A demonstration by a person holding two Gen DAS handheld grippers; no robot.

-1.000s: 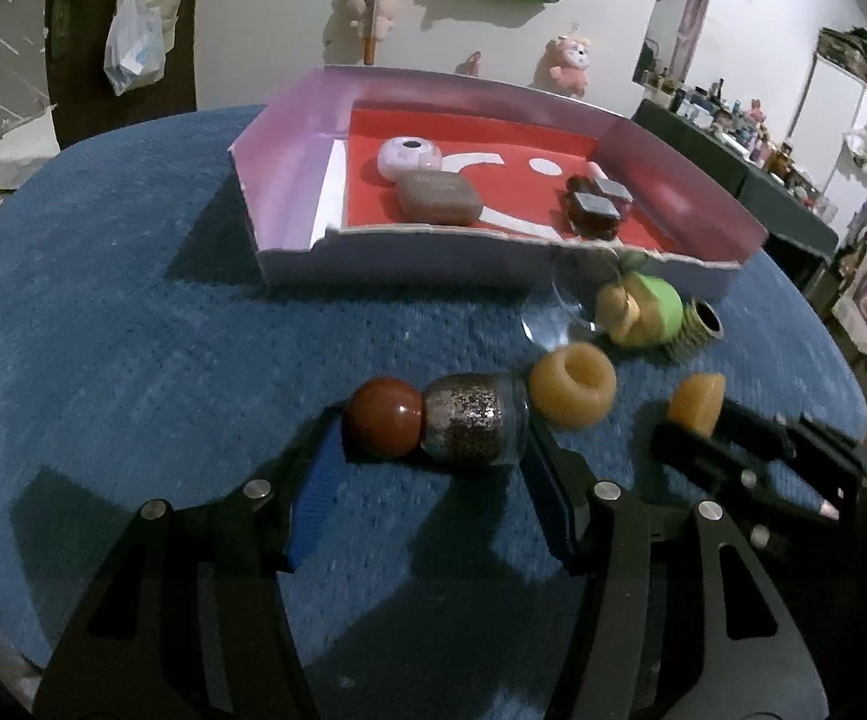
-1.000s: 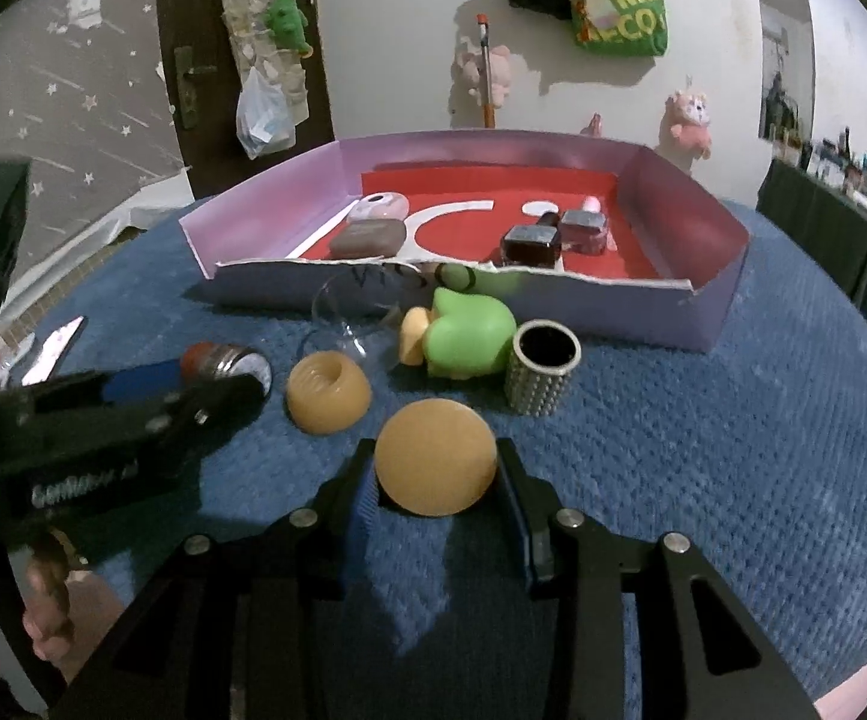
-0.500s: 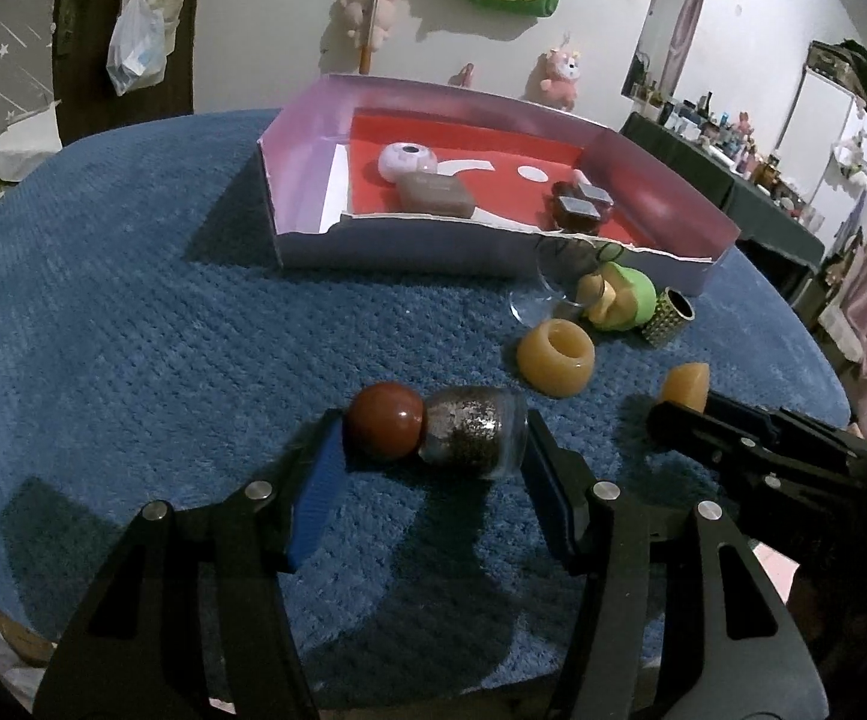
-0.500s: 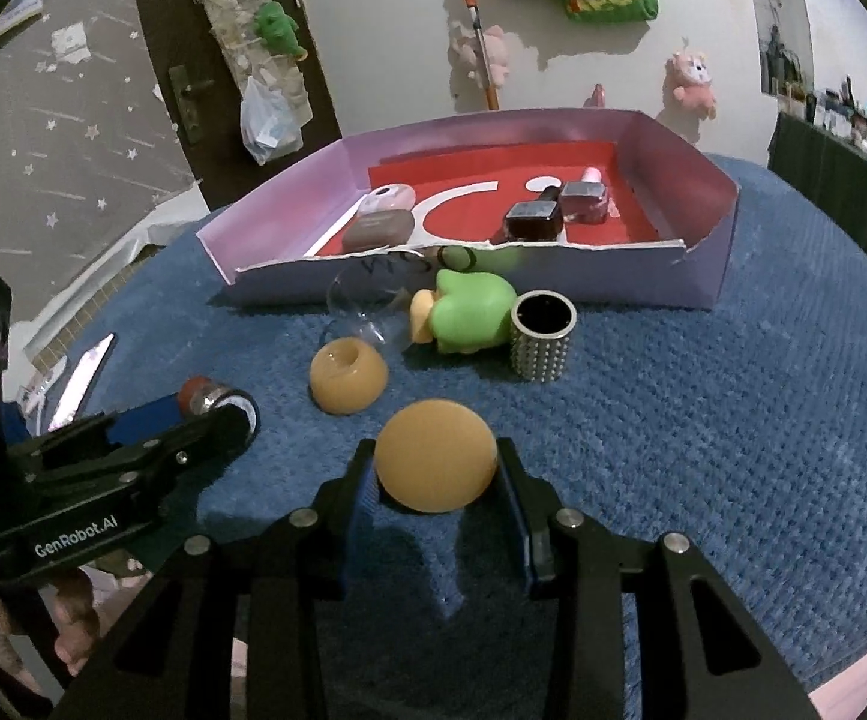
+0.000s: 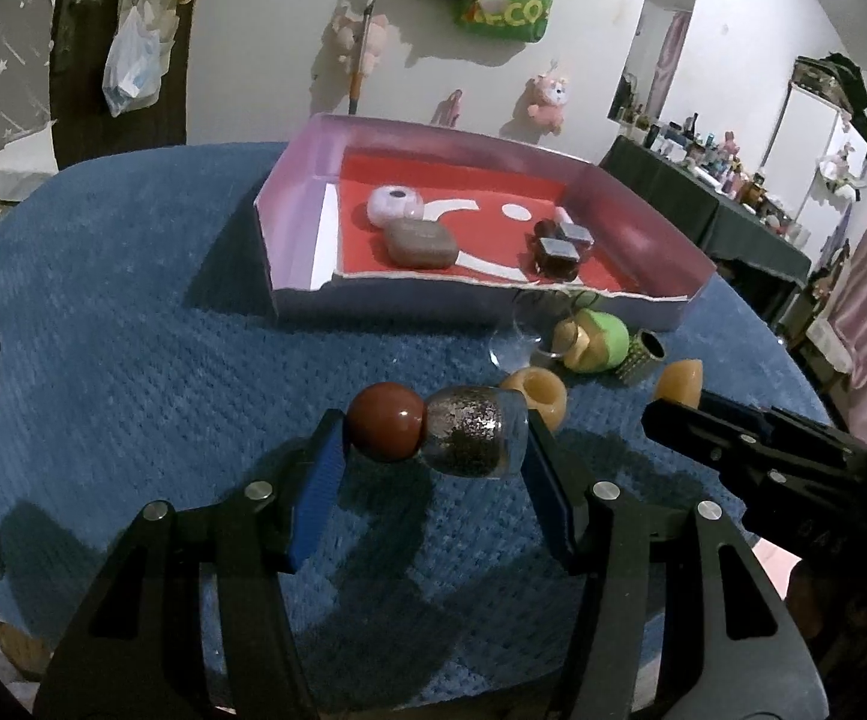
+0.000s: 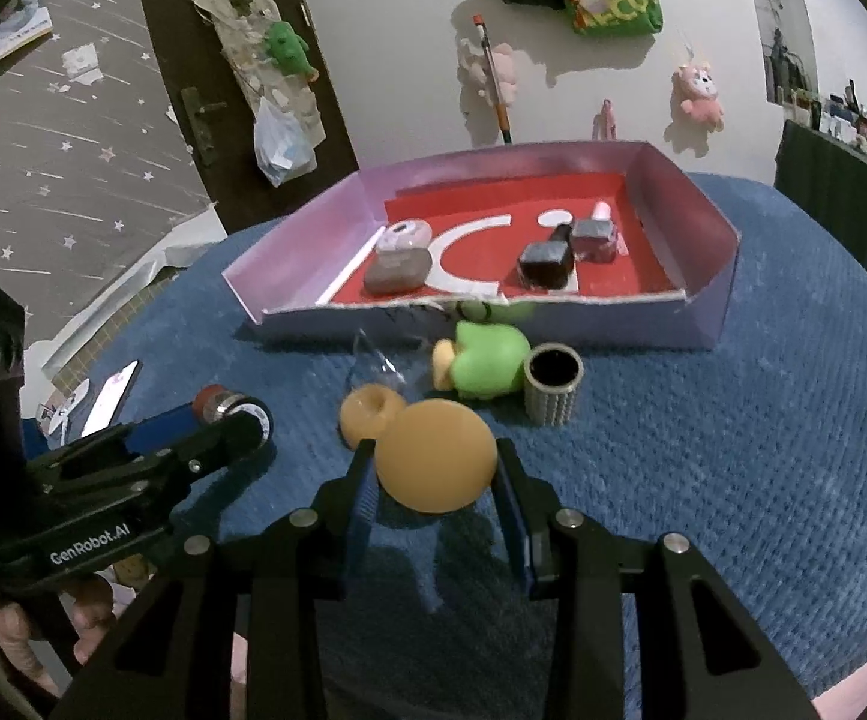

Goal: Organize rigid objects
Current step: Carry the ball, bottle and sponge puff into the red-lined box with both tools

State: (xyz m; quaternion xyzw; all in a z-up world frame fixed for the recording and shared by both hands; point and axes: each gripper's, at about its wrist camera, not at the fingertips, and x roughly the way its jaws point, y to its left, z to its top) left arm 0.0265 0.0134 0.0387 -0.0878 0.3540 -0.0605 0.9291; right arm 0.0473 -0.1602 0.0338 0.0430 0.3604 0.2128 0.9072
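Both held items are now being carried clear of the blue cloth (image 5: 133,360), where a second ago they were sitting on it. A glitter bottle with a red round cap (image 5: 436,438) is being clenched lengthwise by the left gripper (image 5: 433,456), shadow showing beneath. An orange dome (image 6: 436,456) is being grasped by the right gripper (image 6: 436,468) (pads pressed on both flanks). Beyond them, an orange ring (image 6: 367,417), a green toy (image 6: 487,369) and a studded cylinder (image 6: 553,384) are being left before the pink-walled box (image 6: 709,276).
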